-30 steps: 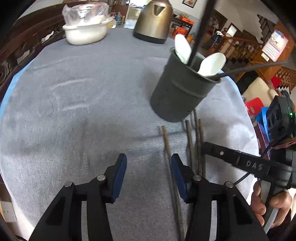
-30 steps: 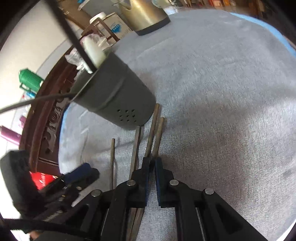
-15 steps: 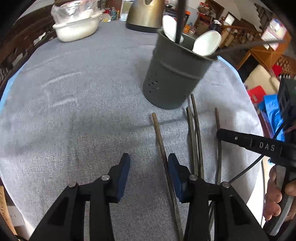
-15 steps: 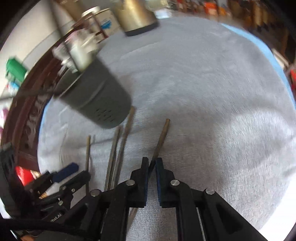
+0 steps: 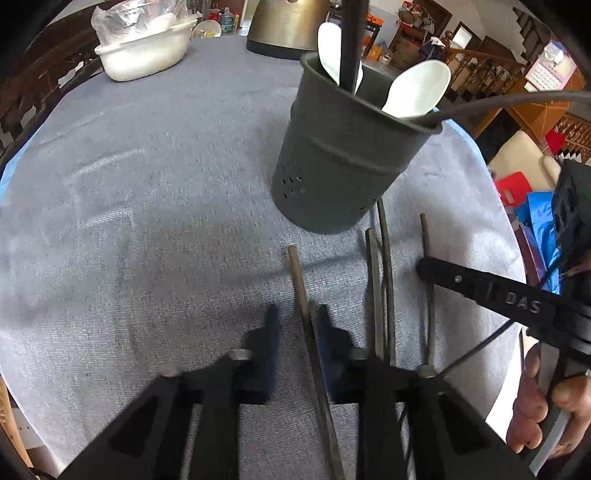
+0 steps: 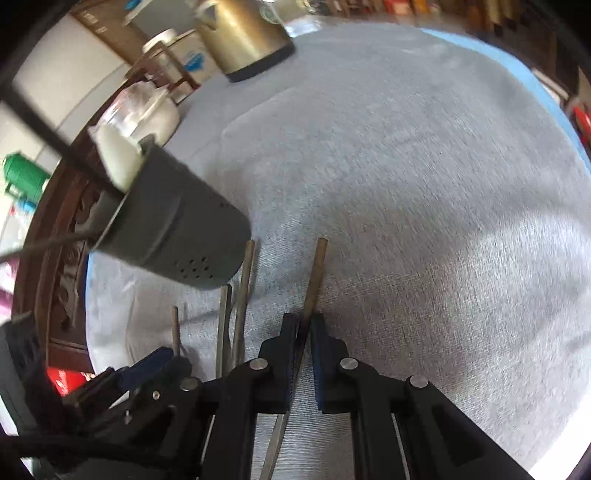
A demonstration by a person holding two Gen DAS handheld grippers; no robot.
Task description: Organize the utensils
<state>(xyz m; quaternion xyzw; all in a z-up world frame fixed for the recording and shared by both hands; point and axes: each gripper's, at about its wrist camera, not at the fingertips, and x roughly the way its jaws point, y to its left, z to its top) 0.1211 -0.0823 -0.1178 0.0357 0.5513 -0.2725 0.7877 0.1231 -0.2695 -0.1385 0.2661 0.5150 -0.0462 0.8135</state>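
A dark grey utensil holder [image 5: 343, 162] stands on the grey tablecloth [image 5: 147, 192] with white spoons [image 5: 417, 88] in it; it also shows in the right wrist view [image 6: 177, 232]. Several brown chopsticks [image 5: 380, 280] lie beside it. My left gripper [image 5: 297, 321] has its fingers close on either side of one chopstick [image 5: 297, 280]. In the right wrist view my right gripper [image 6: 303, 326] is shut on a chopstick [image 6: 316, 273] held just above the cloth. The other chopsticks [image 6: 240, 295] lie to its left.
A brass kettle [image 5: 288, 26] and a white bowl wrapped in plastic [image 5: 144, 48] stand at the table's far side. The kettle also shows in the right wrist view [image 6: 243, 33]. A carved wooden rail [image 6: 55, 258] runs along the table's left edge.
My left gripper's fingers have narrowed around a chopstick. My right gripper has carried its chopstick to the right, away from the others by the holder.
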